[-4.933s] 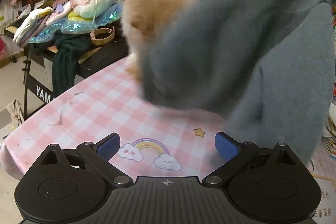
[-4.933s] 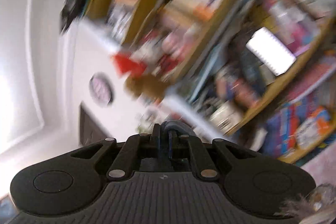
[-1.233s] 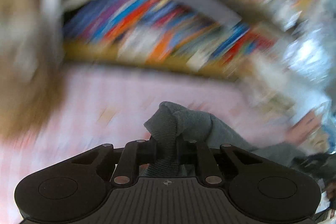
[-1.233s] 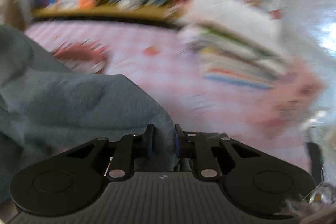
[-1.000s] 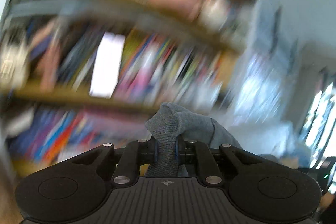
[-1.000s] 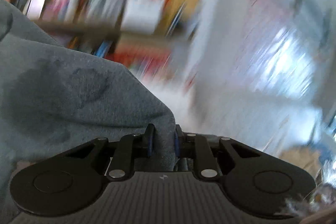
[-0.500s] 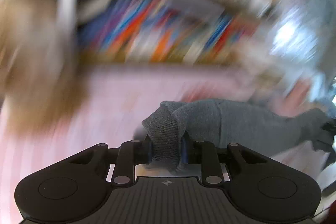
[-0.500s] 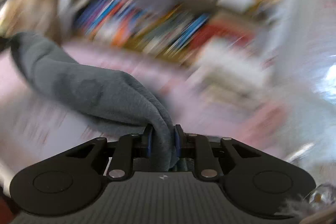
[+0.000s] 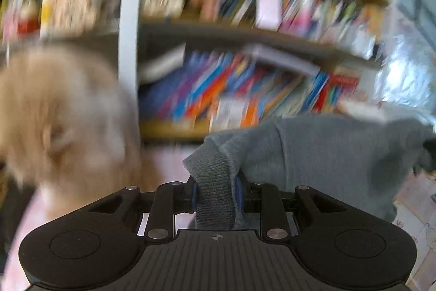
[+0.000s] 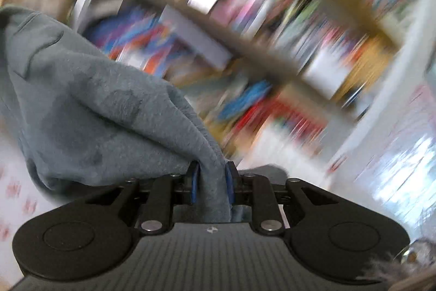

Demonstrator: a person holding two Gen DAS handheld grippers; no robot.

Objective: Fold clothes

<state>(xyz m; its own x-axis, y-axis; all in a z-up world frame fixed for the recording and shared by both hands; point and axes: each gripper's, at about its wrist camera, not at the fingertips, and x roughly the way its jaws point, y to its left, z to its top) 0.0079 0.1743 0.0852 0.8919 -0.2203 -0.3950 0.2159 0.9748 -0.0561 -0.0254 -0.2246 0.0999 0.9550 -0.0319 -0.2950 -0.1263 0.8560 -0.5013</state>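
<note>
Grey fleece garment (image 9: 335,152), lifted, stretched

Heavy motion blur over bookshelves (image 9: 245,89), sharp foreground, perhaps window glare at right edges.

Each of your cameras sits just behind its own gripper and looks forward along the two fingers. The left gripper (image 9: 215,191) fills the bottom of your left view, the right gripper (image 10: 210,186) the bottom of your right. Very near ahead, both see the grey cloth (image 9: 332,152) (image 10: 90,105), then the blurry bookshelf (image 9: 245,89) (image 10: 245,45) beyond.
</note>
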